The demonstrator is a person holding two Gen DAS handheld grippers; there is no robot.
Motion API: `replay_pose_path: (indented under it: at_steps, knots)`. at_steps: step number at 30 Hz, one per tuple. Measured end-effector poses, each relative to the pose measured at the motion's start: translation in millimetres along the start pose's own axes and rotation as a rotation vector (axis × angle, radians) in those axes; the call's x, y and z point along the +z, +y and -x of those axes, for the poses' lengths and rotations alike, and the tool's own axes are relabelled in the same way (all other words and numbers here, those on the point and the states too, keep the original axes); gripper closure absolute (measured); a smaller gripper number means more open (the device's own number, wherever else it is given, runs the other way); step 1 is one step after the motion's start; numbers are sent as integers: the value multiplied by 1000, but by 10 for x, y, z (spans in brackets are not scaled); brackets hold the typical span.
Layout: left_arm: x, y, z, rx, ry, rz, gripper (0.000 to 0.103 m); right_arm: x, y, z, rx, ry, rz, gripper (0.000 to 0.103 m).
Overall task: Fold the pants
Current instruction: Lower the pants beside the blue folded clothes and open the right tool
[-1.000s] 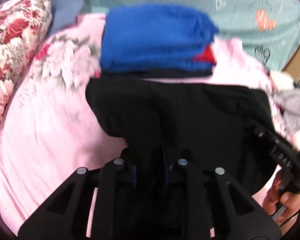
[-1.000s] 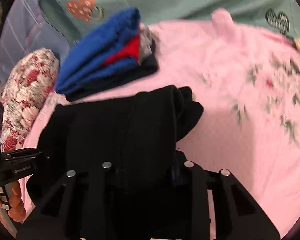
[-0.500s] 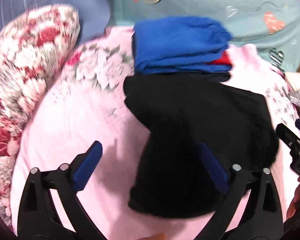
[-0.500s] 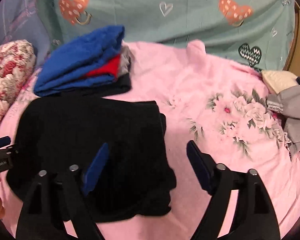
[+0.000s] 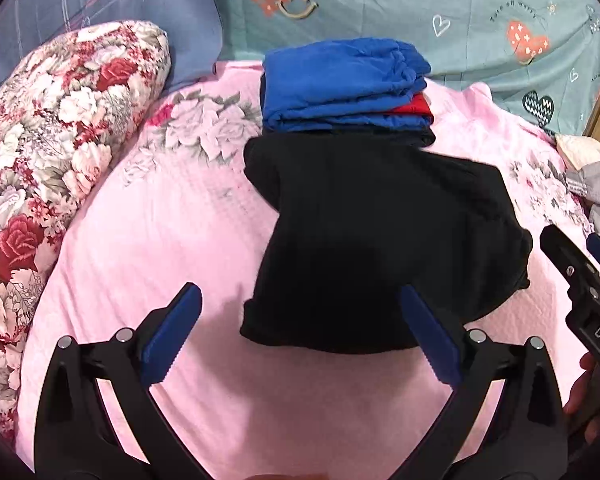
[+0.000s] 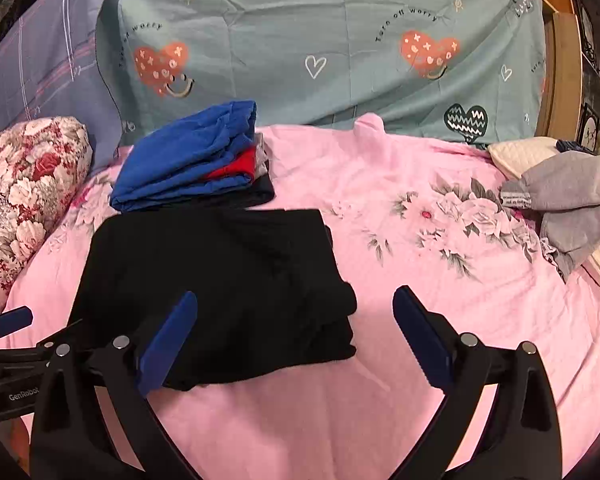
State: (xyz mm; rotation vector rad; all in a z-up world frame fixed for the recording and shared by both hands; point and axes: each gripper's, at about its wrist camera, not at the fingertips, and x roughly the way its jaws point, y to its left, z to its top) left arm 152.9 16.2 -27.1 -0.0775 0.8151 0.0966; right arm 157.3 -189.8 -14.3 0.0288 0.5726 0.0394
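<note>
Floral bolster [image 5: 56, 152] at far left, off the work area. Next, left gripper [image 5: 300, 332]: jaws spread wide, nothing between the pads, hovering just short of the near edge of the black pants [image 5: 372, 240]. Pants lie flat on the pink bedspread [image 5: 172, 240] as a compact folded rectangle, centre of the bed, far edge touching the stack of folded clothes [image 6: 192, 164] (blue on top, red peeking out) — likely parked there so it can go onto the pile next. Right gripper [image 6: 296, 336]: jaws opening, pads clear of the cloth, over the pants' right corner. Fold looks done. Grey garment [image 6: 572, 200] at far right, well apart, probably next in queue.
</note>
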Motion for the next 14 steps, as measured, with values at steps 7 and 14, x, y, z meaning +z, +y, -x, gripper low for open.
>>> replay_pose_path:
  at_steps: [7,14]
  knots:
    - [-15,-22,-66,-12,21,-11,2,-34,-62,-44,40,25,-11,4]
    - [-37,-39,-95,-16,35,-16,2,-69,-46,-56,37,44,-3,4]
